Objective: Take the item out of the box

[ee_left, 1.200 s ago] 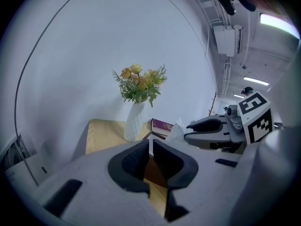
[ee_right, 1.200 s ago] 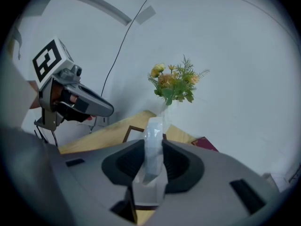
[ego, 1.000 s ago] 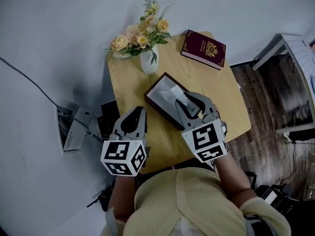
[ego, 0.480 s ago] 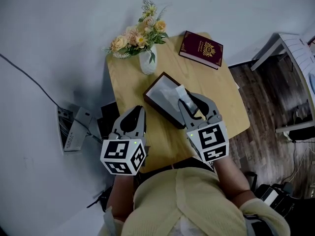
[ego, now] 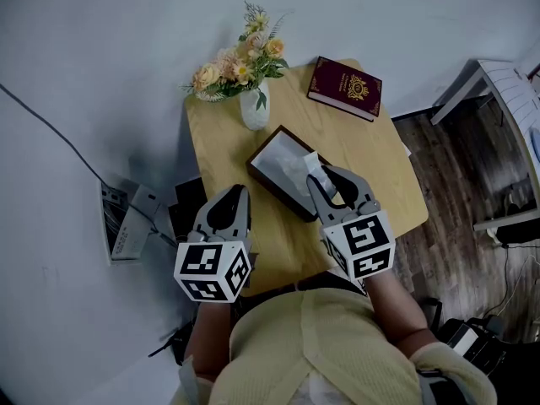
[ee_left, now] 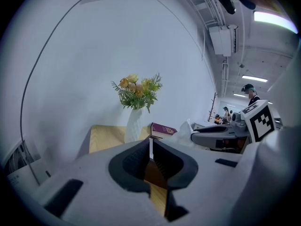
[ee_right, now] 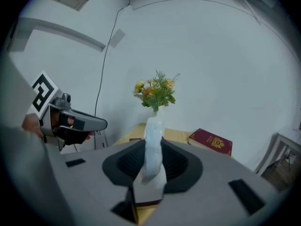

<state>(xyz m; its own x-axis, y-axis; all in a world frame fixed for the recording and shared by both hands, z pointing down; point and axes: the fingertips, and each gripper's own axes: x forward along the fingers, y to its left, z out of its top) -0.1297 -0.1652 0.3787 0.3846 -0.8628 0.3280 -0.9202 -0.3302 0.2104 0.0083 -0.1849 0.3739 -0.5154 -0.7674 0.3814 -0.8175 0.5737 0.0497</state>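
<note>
Right hand-held gripper (ee_right: 151,155): jaws about half open, just been closing, tissue (ee_right: 153,135) upright between them (no firm pinch yet, I judge). The tissue pokes from the slot of the box (ego: 268,164), mid-counter.

Handling, judged: very light, soft and floppy, tears easily. Grip the bunched upper part and pull straight up; the box is light too and may lift with it.

Left hand-held gripper (ego: 237,194): jaws closed, nothing in them, over the counter's near-left edge, well apart from the box; it could pin the box down.

Room: open above. Vase of flowers (ego: 253,106) behind the box, book (ego: 344,85) at the far corner. Counter (ego: 375,163) bare to the right.
</note>
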